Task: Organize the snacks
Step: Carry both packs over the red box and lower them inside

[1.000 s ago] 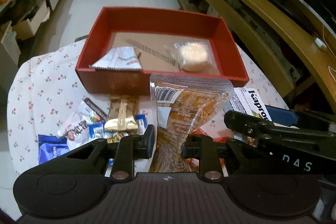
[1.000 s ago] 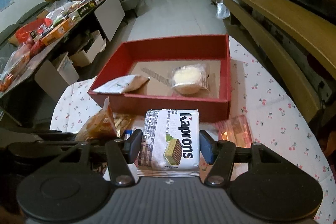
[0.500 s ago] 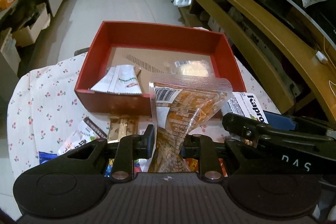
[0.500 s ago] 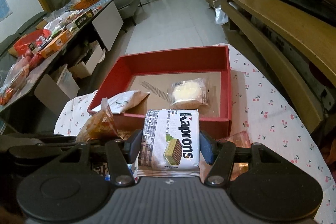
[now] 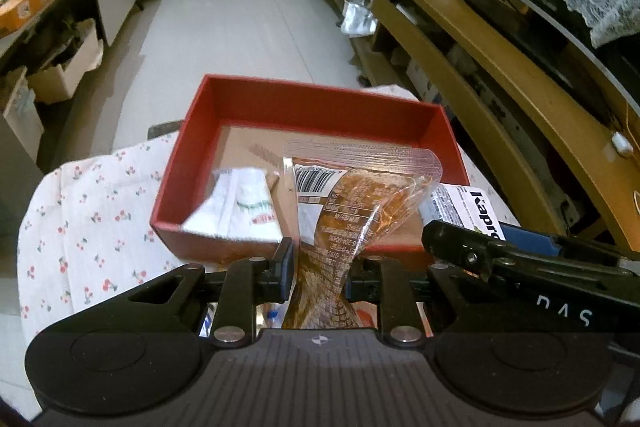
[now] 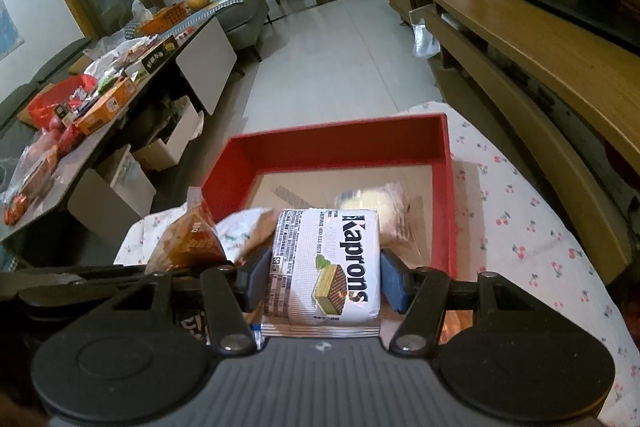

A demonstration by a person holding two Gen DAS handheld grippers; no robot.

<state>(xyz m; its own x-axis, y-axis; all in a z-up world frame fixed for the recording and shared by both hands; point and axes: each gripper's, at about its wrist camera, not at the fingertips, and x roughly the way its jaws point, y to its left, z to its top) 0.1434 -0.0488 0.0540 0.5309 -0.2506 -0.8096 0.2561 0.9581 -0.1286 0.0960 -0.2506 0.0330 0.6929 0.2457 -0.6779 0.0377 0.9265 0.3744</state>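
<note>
My left gripper (image 5: pixel 318 269) is shut on a clear packet of brown snack (image 5: pixel 340 211) and holds it up in front of the red box (image 5: pixel 308 103). My right gripper (image 6: pixel 322 273) is shut on a white Kaprons wafer pack (image 6: pixel 326 263), raised just before the red box (image 6: pixel 340 147). A white sachet (image 5: pixel 240 205) leans on the box's near wall. A round pale cake in clear wrap (image 6: pixel 376 203) lies on the box floor. Each gripper shows beside the other: the right one in the left wrist view (image 5: pixel 520 267), the brown packet in the right wrist view (image 6: pixel 192 235).
The box sits on a cherry-print cloth (image 5: pixel 92 211) over a small table. A wooden TV bench (image 6: pixel 540 67) runs along the right. A cluttered side table (image 6: pixel 100 95) stands left. A tiled floor (image 5: pixel 240 27) lies beyond the box.
Both grippers have risen and moved toward the red box with their packs held. The loose snacks on the cloth have dropped out of view below the left gripper.
</note>
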